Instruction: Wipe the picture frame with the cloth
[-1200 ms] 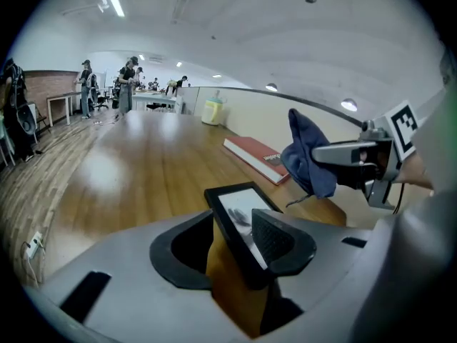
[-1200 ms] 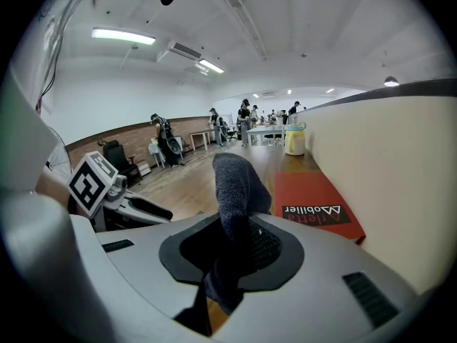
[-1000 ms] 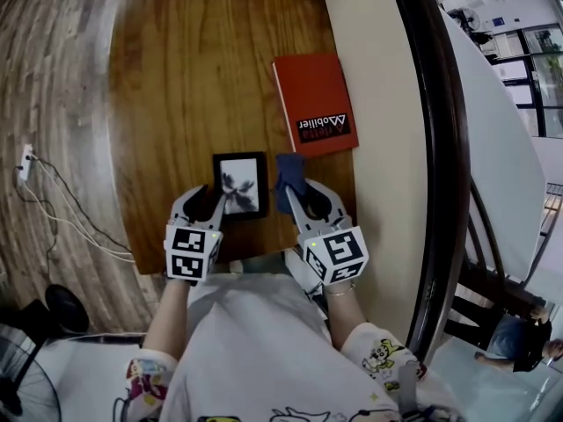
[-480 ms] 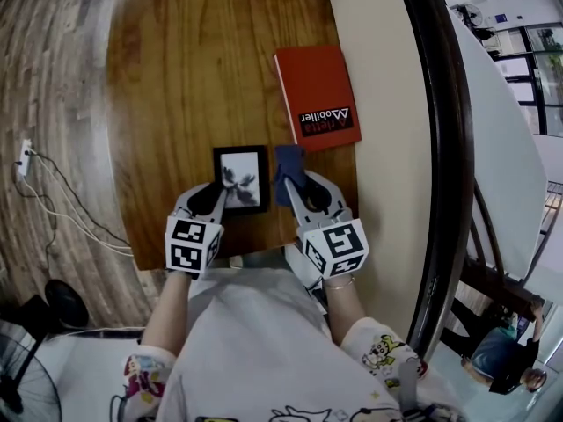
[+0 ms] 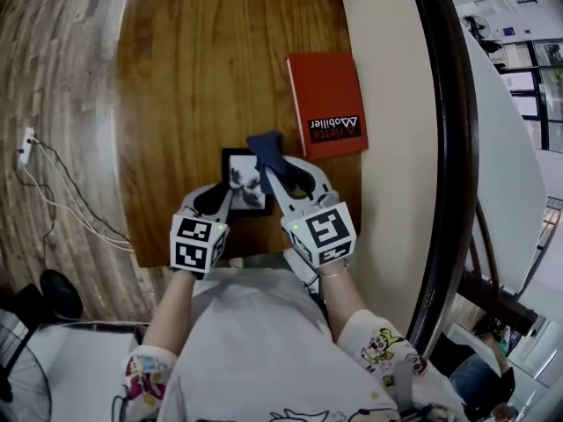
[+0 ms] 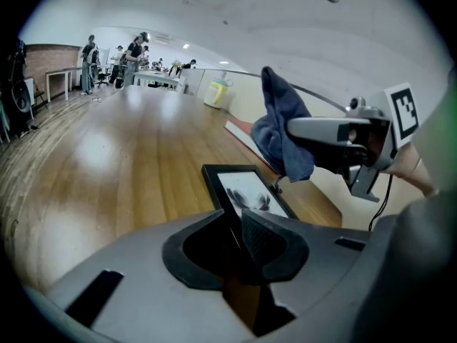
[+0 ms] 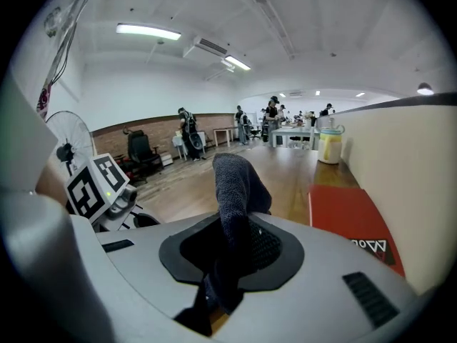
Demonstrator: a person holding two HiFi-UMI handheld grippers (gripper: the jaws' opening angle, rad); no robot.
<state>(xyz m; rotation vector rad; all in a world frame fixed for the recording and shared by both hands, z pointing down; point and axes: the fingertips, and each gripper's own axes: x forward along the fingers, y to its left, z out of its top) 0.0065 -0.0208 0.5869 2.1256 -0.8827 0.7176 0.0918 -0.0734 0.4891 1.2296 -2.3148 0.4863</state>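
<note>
A wooden bench (image 5: 176, 77) runs away from the person, with a cream panel along its right edge and a red book (image 5: 327, 104) lying flat beside that edge. The frame (image 5: 239, 192) lies face up near the near edge, about midway along it. The left gripper (image 5: 222, 202) has just been closing its jaws, and they now pinch the frame's near left corner between the pads. The right gripper (image 5: 280, 172) is clenched on the cloth (image 5: 266, 152), whose loose blue end sticks out past the jaws and hangs over the frame's far right part; whether it touches the glass cannot be told. The frame looks light, stiff and thin, with a glazed front that would likely slide on the polished wood and could scratch or crack under force, so a hold on the dark border at a corner, off the glass, seems right. The cloth is soft and floppy and is best gripped bunched, leaving a free fold to wipe with.
</note>
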